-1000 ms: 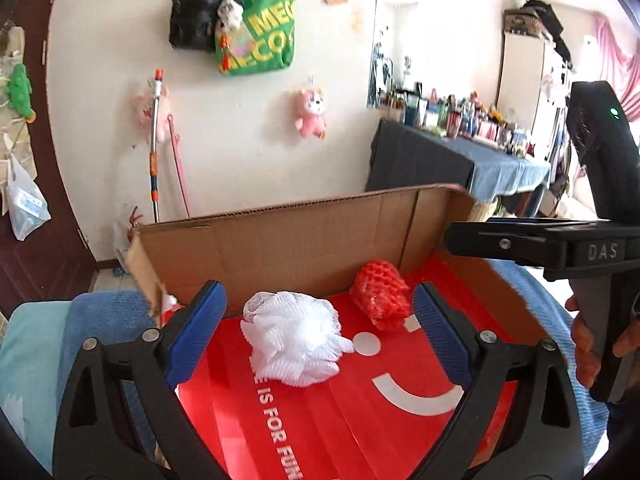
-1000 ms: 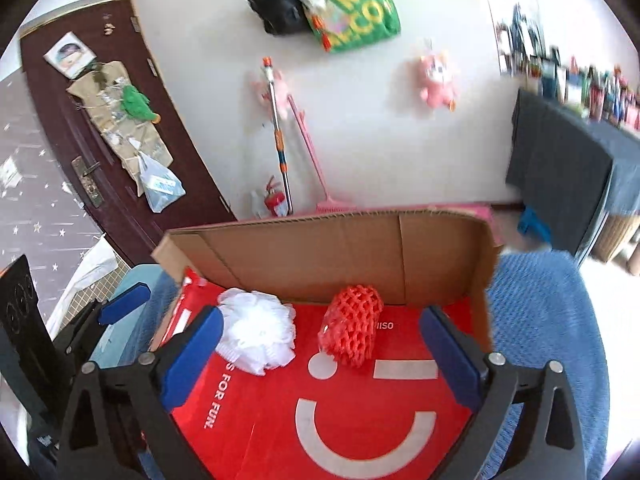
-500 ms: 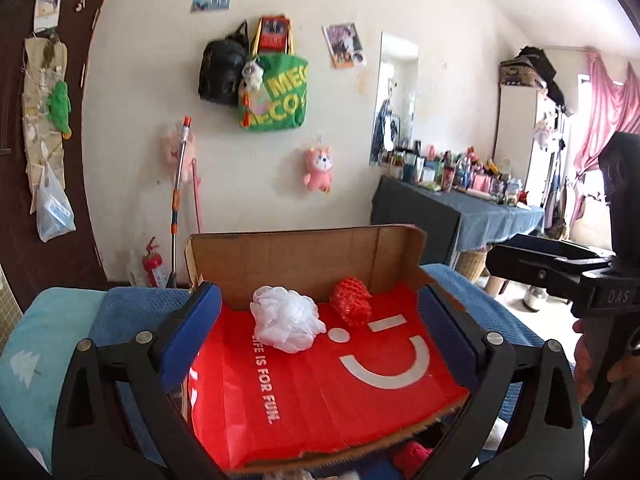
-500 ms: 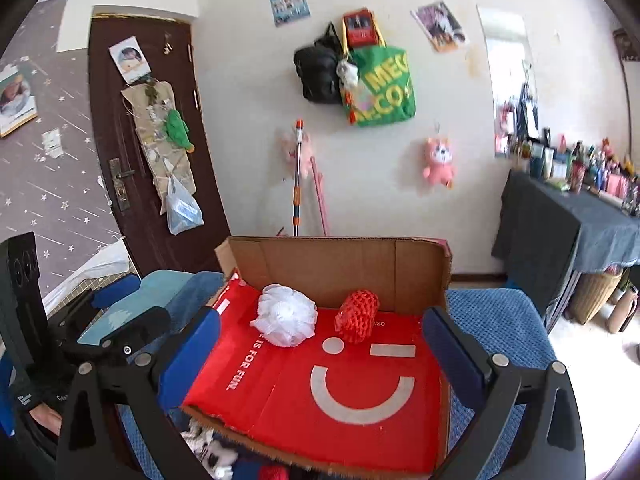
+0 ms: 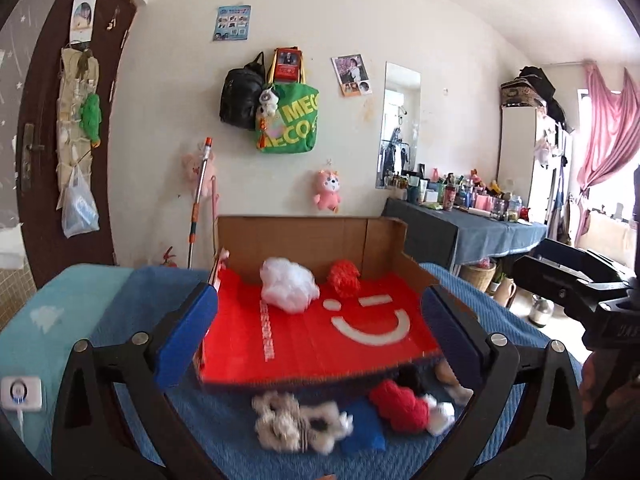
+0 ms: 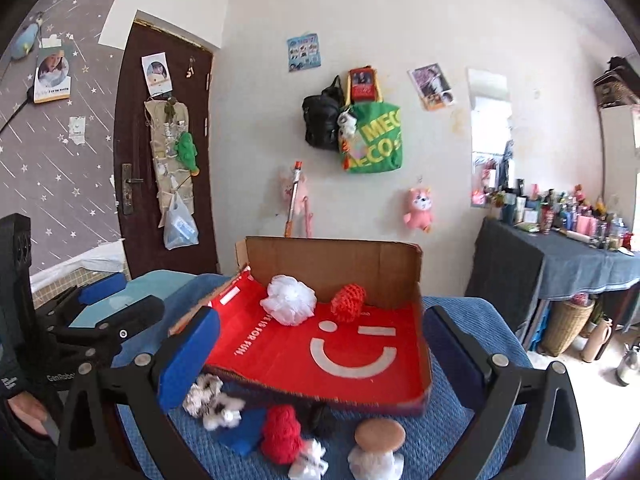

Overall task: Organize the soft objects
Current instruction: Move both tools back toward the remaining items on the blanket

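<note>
Soft objects sit in two groups on a blue cover (image 6: 472, 320). Inside the cardboard box (image 6: 332, 264) with its red smiley lining, a white mesh puff (image 6: 289, 299) lies near the back wall, and a red mesh puff (image 6: 349, 303) sits just beside it, toward three o'clock. In front of the box, toward six o'clock, loose pieces lie together: a cream-and-dark fuzzy toy (image 6: 212, 398), a blue cloth (image 6: 242, 432), a red knitted piece (image 6: 282, 432) and a mushroom-shaped plush (image 6: 378, 448). In the left wrist view the same pile (image 5: 340, 412) is blurred.

The left gripper (image 5: 320, 334) has its blue pads spread wide, released, with nothing between them. The right gripper (image 6: 320, 354) is likewise spread and grasps nothing; both stand back from the box, pointing slightly down at it.
</note>
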The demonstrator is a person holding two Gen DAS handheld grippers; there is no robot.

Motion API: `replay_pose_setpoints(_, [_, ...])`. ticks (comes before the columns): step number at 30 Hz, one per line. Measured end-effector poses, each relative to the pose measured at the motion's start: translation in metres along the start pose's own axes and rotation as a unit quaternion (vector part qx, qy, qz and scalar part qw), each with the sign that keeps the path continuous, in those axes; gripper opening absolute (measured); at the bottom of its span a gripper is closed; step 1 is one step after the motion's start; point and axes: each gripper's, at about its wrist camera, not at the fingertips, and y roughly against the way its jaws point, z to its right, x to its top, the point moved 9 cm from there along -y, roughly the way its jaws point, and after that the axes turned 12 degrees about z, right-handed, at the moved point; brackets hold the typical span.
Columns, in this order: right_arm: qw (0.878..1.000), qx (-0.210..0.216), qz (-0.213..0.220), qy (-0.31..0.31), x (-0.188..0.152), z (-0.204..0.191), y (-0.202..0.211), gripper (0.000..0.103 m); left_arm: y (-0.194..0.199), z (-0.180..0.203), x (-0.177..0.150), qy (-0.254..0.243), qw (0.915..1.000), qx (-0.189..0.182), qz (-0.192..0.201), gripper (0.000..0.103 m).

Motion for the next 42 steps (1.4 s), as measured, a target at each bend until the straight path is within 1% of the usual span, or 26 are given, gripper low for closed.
replay_pose_setpoints(3, [1.0, -0.014, 0.01, 0.006, -0.016, -0.002, 0.015, 0.103, 0.015, 0.003, -0.014, -0.013, 0.9998, 0.011, 0.004, 0.103])
replay_pose_setpoints(6, [0.999, -0.024, 0.023, 0.01, -0.031, -0.003, 0.026, 0.103, 0.029, 0.005, -0.025, -0.01, 0.9998, 0.01, 0.012, 0.103])
replay_pose_setpoints(12, [0.999, -0.032, 0.009, -0.008, -0.071, -0.002, 0.036, 0.103, 0.044, 0.013, -0.05, -0.024, 0.9995, 0.013, 0.013, 0.103])
replay_pose_setpoints(15, [0.999, -0.034, -0.009, -0.011, -0.091, -0.002, 0.037, 0.103, 0.047, 0.016, -0.066, -0.03, 0.9994, 0.014, -0.002, 0.103])
replay_pose_setpoints(18, [0.999, -0.036, -0.023, -0.024, -0.107, 0.0, 0.037, 0.103, 0.047, 0.014, -0.085, -0.025, 0.9993, 0.017, -0.021, 0.103])
replay_pose_setpoints(22, [0.998, -0.05, -0.043, -0.018, -0.129, 0.002, 0.037, 0.103, 0.043, 0.009, -0.105, -0.018, 0.9984, 0.025, -0.047, 0.103])
replay_pose_setpoints(27, [0.996, -0.055, -0.062, -0.028, -0.148, 0.005, 0.037, 0.103, 0.04, 0.004, -0.126, -0.017, 0.9965, 0.034, -0.074, 0.103])
replay_pose_setpoints(30, [0.995, -0.059, -0.071, -0.03, -0.156, 0.007, 0.037, 0.103, 0.038, 0.002, -0.136, -0.009, 0.9951, 0.034, -0.092, 0.103])
replay_pose_setpoints(36, [0.994, -0.064, -0.084, -0.038, -0.168, 0.01, 0.036, 0.103, 0.035, 0.0, -0.143, -0.005, 0.9935, 0.038, -0.108, 0.103])
replay_pose_setpoints(42, [0.993, -0.066, -0.089, -0.04, -0.171, 0.012, 0.034, 0.103, 0.034, 0.0, -0.146, -0.009, 0.9924, 0.039, -0.116, 0.103])
